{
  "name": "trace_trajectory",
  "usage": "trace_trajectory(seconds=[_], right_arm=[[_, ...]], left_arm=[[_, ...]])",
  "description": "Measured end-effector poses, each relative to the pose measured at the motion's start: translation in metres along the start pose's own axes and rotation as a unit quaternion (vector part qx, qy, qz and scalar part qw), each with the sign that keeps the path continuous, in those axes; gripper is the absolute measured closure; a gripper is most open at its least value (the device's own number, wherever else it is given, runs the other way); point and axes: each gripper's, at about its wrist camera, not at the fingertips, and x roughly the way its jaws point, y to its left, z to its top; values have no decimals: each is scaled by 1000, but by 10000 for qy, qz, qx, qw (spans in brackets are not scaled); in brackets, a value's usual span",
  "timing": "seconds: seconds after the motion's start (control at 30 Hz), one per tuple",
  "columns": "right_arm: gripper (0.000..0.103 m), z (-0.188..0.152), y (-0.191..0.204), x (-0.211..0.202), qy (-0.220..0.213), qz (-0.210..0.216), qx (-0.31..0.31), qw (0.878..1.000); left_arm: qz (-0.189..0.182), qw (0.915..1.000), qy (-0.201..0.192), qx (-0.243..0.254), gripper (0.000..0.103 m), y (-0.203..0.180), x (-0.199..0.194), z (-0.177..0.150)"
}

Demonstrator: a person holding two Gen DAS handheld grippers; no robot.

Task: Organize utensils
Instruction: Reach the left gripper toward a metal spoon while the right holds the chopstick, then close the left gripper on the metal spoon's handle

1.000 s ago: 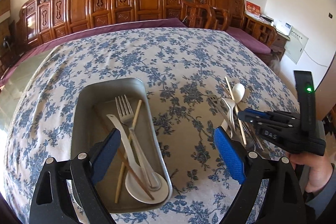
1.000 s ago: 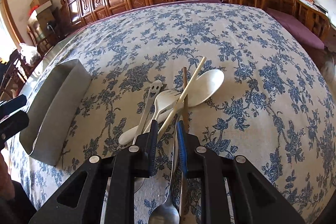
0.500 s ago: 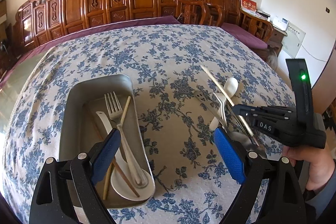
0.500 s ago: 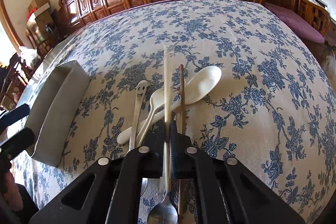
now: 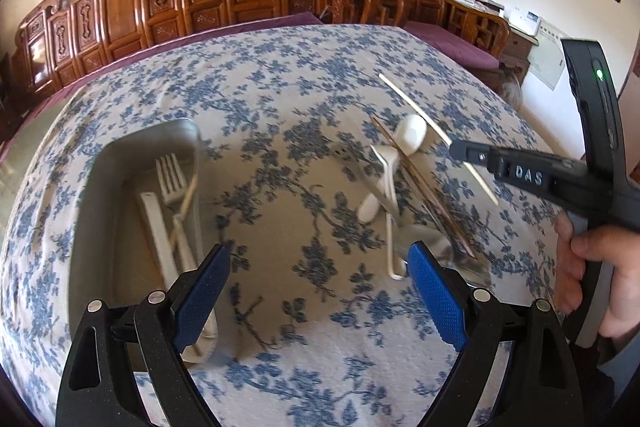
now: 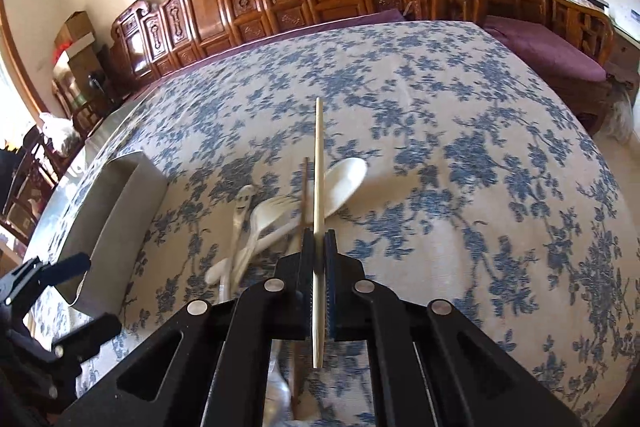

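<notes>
Roughly half done: metal tray (image 5: 96, 187) holds fork (image 5: 170, 175) plus others. Right hand-held gripper (image 6: 319, 251) clenched on pale chopstick (image 6: 318, 163), off the pile (image 6: 256, 223). Left hand-held gripper (image 5: 316, 295) released, holds nothing.

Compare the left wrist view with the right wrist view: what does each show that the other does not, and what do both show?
Only the left wrist view looks into the metal tray, where a fork and other utensils lie; it also shows the person's hand on the right gripper's handle.

Only the right wrist view shows the right gripper closed on the pale chopstick, and the smiley-faced utensil in the pile.

Both show the floral tablecloth, the white spoon, the raised chopstick and the tray; the open left gripper appears in both.
</notes>
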Motion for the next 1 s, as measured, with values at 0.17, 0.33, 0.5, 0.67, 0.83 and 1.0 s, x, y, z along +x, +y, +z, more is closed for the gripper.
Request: trace_trajectory(seconds=[0.17,0.33,0.5,0.67,0.83,1.0], right_arm=[[97,2,-13,0,-25,-34,108,9999],[97,4,-17,-4,-103,24,162,9998],[97,4,-25,-8,-134,50,252,9996],[97,2,-33,-11,-121,65,313,9994],[97,1,-37,-15,-158,109,317,9993],[97,1,-36,-17,-205,148,255,9994]], left_arm=[[-47,9999,117,53,17,-18,8,-2],[-103,9998,148,97,17,-36,14,1],[-179,9994,270,74,17,-52,29,4],[-110,9990,419,58,17,-62,50,4],[48,9987,499,55,30,-66,63,4],[79,9984,565,39,56,-66,66,2]])
